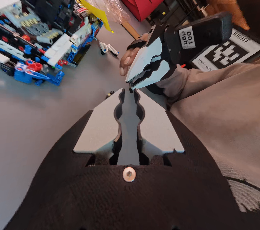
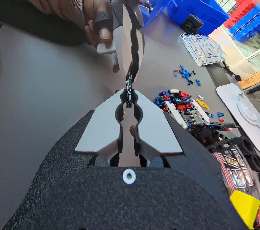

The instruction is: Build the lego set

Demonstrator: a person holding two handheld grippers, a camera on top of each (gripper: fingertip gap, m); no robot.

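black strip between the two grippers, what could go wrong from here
1. The right gripper pinches the narrow black strip only at its fingertips, so a twist could let it slip out.
2. The left gripper meets the strip's far end head-on; pushing could bend the strip or knock it loose onto the grey table.
3. The left wrist view is blurred with motion, so alignment may be off.

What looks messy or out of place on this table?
Little is wrong. Loose pins lie scattered by the sticker sheet, and two white pieces sit apart from the model. The black strip hangs in mid-air between the right gripper and left gripper.
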